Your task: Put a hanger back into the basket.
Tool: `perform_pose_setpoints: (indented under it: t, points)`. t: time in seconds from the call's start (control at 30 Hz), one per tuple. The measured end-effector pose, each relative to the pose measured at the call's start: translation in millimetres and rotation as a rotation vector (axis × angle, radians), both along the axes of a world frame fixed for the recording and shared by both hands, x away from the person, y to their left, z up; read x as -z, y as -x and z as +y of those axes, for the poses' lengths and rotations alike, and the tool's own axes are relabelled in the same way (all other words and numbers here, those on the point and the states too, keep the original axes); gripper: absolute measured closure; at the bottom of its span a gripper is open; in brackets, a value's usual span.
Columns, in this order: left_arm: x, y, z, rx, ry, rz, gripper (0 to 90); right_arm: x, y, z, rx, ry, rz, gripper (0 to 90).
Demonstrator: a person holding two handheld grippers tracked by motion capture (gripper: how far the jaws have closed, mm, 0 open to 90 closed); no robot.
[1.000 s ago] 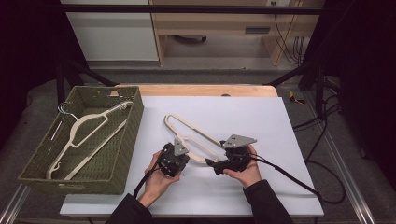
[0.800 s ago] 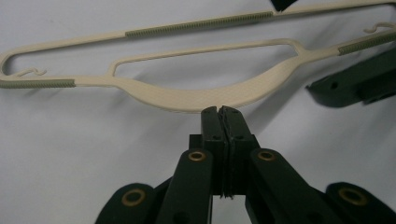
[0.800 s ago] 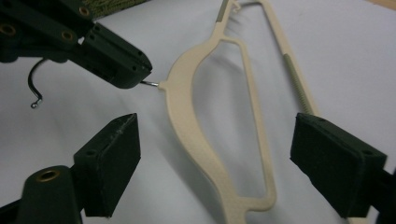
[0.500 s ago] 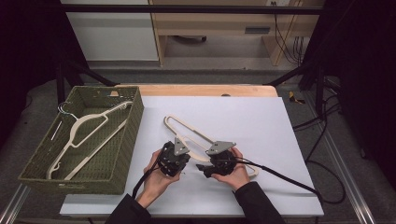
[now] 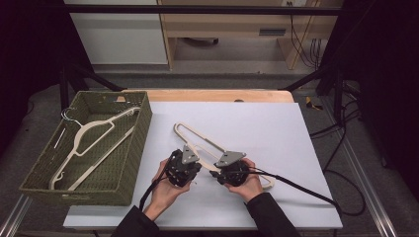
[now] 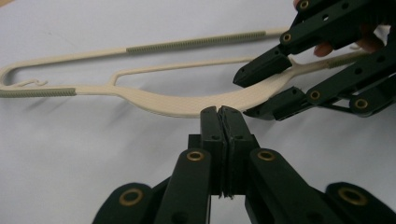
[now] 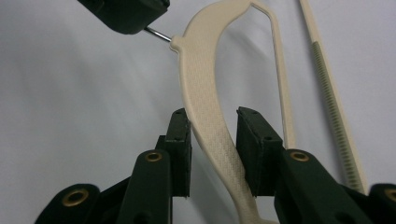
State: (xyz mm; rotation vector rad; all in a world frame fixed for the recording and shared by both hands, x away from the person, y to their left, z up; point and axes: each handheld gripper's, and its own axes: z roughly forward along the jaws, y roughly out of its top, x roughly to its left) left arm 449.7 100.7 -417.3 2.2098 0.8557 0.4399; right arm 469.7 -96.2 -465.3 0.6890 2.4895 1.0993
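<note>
A cream plastic hanger (image 5: 202, 143) lies flat on the white worktop (image 5: 276, 128), running from its looped end at about 11 o'clock of the two hands down toward 4 o'clock, where its far shoulder passes under the right hand (image 5: 249, 185). The left gripper (image 5: 184, 170) sits at the hanger's neck, its fingers (image 6: 212, 135) pressed together; in the right gripper view a thin metal wire juts from the neck into that black gripper, but whether the closed tips pinch it cannot be told. The right gripper (image 7: 212, 149), just beside it at 3 o'clock, straddles the broad curved shoulder of the hanger; its fingers (image 7: 180, 140) have just been closing with the shoulder between them, and a narrow gap shows on each side, so the pads do not yet press on it. At 9 o'clock on the worktop stands a green woven basket (image 5: 131, 163) holding another cream hanger (image 5: 91, 133) with a metal hook at the far-left corner.
</note>
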Motion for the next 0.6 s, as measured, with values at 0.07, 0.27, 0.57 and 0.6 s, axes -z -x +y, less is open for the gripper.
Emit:
perform_pose_setpoints:
  t: [0.07, 0.27, 0.57, 0.6]
  points:
    - [-2.9, 1.2, 2.2, 0.013, 0.024, -0.022, 88.1, -1.4, 0.5, -0.6, -0.007, 0.000, -0.008, 68.4]
    - [-22.2, 6.4, 14.0, 0.043, 0.124, -0.090, 69.4, -0.6, 1.7, -0.6, -0.026, 0.016, -0.015, 69.1]
    - [-52.2, 10.6, 48.1, 0.039, 0.283, -0.180, 32.5, -11.8, 4.4, -6.7, -0.025, 0.005, -0.048, 72.6]
    - [-55.0, 11.4, 51.9, 0.040, 0.295, -0.190, 30.7, -12.8, 4.8, -7.2, -0.026, 0.006, -0.053, 73.0]
